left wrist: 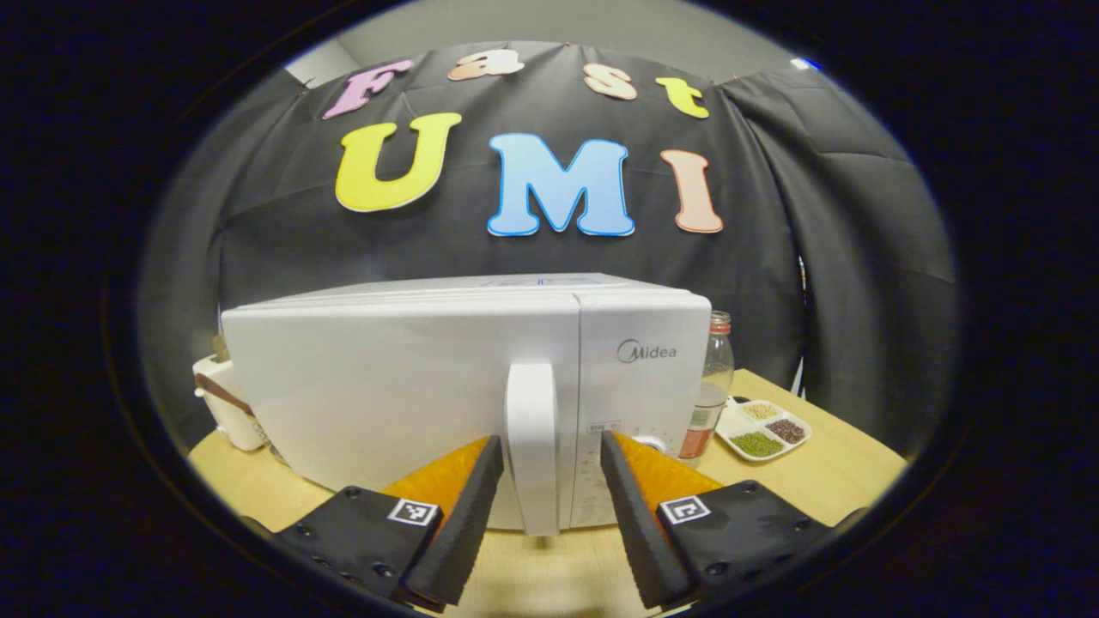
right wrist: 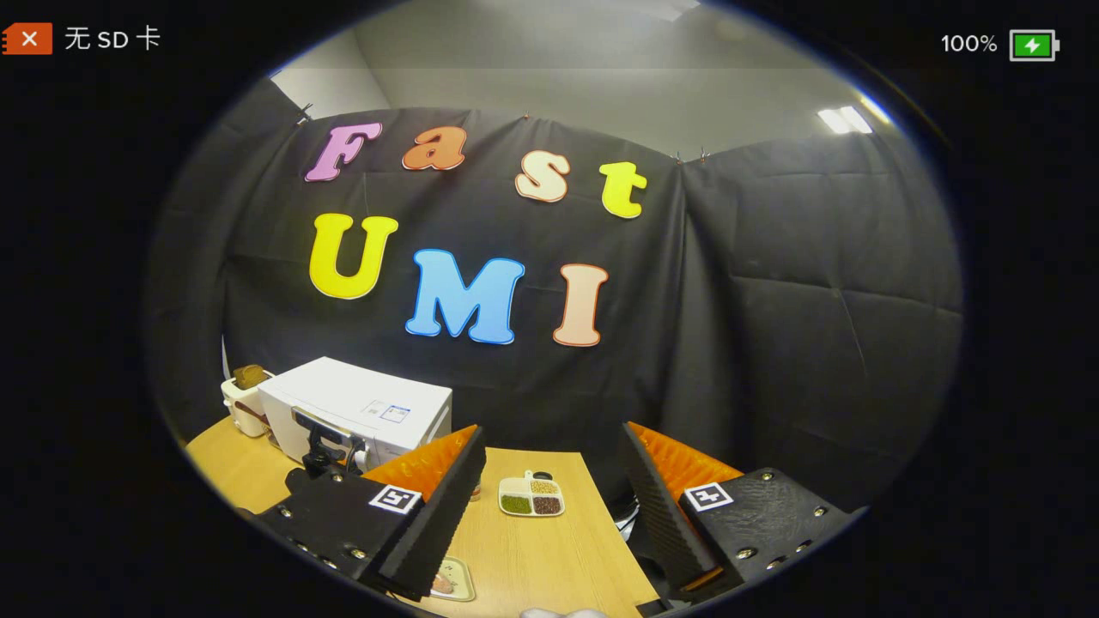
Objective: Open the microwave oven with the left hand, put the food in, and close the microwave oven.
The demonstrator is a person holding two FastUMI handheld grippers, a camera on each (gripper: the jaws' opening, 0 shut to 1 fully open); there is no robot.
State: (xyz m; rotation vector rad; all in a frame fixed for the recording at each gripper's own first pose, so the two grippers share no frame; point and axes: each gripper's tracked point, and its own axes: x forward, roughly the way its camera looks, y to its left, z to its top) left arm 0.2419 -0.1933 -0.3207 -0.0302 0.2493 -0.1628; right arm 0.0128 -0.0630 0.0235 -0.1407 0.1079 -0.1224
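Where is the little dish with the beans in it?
In the left gripper view, the dish sits on the table, right of the microwave, beside the bottle.

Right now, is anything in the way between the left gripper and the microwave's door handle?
Nothing visible is. In the left gripper view the left gripper is open, with the white handle standing between its fingers. The microwave door is shut; the bottle and the divided dish sit off to one side.
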